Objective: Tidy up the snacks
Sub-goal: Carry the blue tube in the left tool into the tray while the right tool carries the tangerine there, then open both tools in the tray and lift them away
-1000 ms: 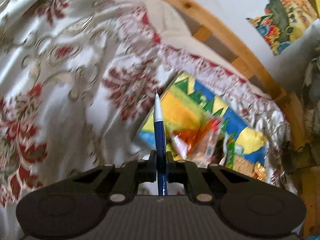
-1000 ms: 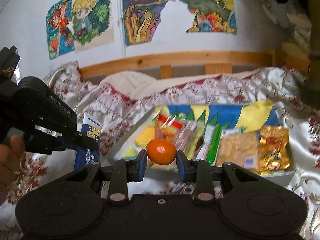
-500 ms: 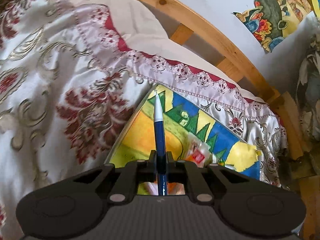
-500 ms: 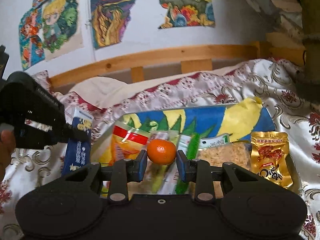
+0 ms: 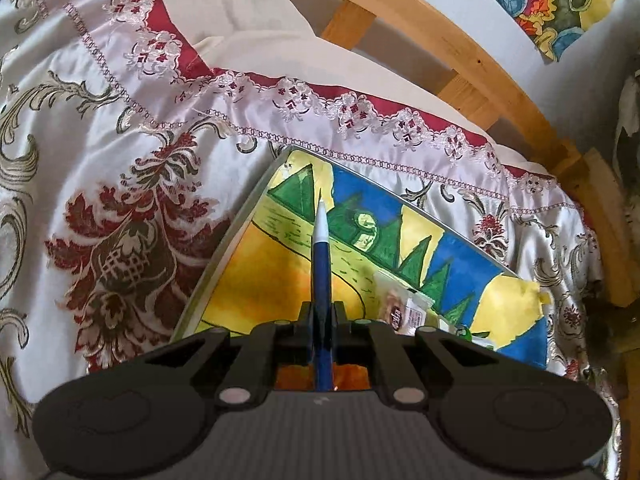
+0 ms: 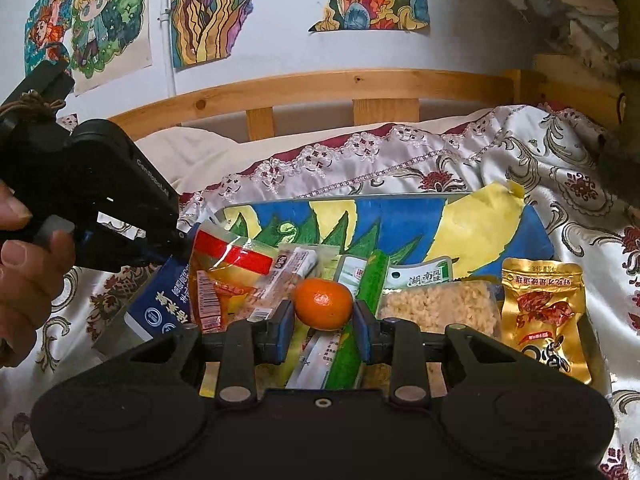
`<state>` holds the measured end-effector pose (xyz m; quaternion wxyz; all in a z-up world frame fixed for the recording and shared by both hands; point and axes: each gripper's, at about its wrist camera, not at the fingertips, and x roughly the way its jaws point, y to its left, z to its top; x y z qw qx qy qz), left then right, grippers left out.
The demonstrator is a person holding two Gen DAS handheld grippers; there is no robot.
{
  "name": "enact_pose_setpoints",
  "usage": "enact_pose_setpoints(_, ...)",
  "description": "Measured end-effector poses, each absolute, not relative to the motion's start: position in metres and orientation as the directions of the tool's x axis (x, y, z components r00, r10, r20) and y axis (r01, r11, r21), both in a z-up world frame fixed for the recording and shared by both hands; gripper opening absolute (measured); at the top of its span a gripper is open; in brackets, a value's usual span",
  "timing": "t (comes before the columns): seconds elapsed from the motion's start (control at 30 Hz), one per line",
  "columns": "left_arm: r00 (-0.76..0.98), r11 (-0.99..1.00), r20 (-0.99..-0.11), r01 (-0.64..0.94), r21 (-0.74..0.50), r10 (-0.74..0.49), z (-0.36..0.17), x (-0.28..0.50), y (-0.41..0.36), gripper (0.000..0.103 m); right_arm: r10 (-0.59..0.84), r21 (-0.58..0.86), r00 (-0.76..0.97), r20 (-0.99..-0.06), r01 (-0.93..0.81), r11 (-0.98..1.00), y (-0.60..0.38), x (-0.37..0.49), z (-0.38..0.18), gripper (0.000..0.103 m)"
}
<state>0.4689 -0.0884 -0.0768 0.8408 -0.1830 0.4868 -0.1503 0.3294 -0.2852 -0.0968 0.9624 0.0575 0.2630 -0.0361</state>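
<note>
wall: pale (image 6: 280, 52), colourful drawings (image 6: 108, 28) taped on it | furniture: bed with wooden slatted headboard (image 6: 360, 88) | bedding: shiny cream bedspread (image 5: 80, 152) with red floral pattern and lace trim, cream pillow (image 5: 224, 12) | light: soft daylight

A satin bedspread (image 5: 120, 184) with dark red floral patterns covers the bed, filling the left of the left wrist view. A cream pillow (image 5: 240, 12) lies at upper centre against the wooden headboard (image 6: 304, 88). Colourful drawings (image 6: 296, 4) hang on the white wall (image 6: 472, 40) above.
</note>
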Motion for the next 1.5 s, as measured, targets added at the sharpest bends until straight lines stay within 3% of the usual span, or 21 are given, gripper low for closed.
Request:
enact_pose_setpoints(0.7, 0.482, 0.920, -0.794, 0.072, -0.385, -0.370, -0.076, 0.462, -0.093, 0.014, -0.041, 0.002, 0.856, -0.516, 0.049, 0.999, -0.270, 0.338, -0.099, 0.036)
enact_pose_setpoints(0.8, 0.488, 0.936, -0.809, 0.052, -0.349, -0.329, -0.071, 0.458, -0.092, 0.026, -0.042, 0.020, 0.859, -0.511, 0.061, 0.998, -0.271, 0.336, -0.096, 0.039)
enact_pose_setpoints(0.87, 0.500, 0.949, -0.814, 0.050, -0.312, -0.295, -0.065, 0.453, -0.091, 0.040, -0.048, 0.014, 0.864, -0.501, 0.064, 0.998, -0.270, 0.333, -0.091, 0.042)
enact_pose_setpoints(1.07, 0.564, 0.965, -0.787, 0.083, -0.248, -0.250, -0.036, 0.424, -0.084, 0.055, -0.063, 0.010, 0.896, -0.440, 0.076, 0.997, -0.270, 0.311, -0.064, 0.062)
enact_pose_setpoints(1.37, 0.751, 0.982, -0.633, 0.148, -0.117, -0.188, 0.022, 0.348, -0.063, 0.090, -0.086, 0.025, 0.943, -0.322, 0.099, 0.995, -0.274, 0.255, -0.012, 0.087)
enact_pose_setpoints(1.5, 0.804, 0.981, -0.563, 0.171, -0.093, -0.193, 0.039, 0.313, -0.057, 0.099, -0.099, 0.082, 0.961, -0.260, 0.124, 0.989, -0.279, 0.224, 0.010, 0.093)
